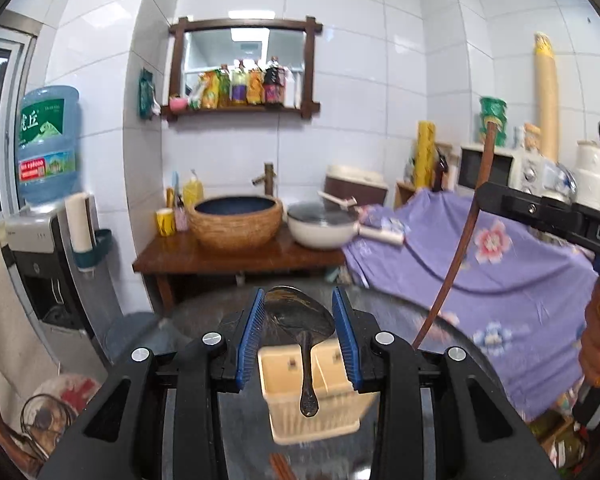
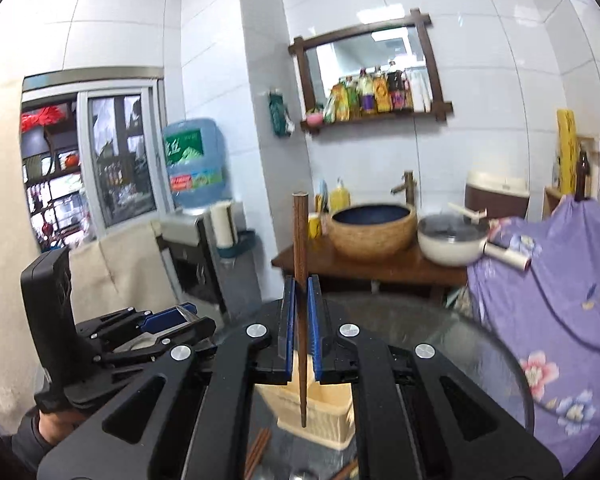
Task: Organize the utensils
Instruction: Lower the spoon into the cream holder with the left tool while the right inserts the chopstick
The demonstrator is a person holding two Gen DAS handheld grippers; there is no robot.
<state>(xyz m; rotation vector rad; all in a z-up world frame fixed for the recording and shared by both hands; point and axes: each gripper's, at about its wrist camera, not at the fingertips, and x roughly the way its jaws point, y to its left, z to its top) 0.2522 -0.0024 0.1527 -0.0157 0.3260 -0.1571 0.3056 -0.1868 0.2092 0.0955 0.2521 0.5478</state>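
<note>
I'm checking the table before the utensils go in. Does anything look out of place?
Loose chopsticks lie scattered on the glass table in front of the cream utensil holder rather than in it. The left gripper holds a spoon and the right gripper a chopstick, both above the holder.

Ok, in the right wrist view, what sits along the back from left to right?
Window → water jug → woven basin → white pan → purple floral cloth.
</note>
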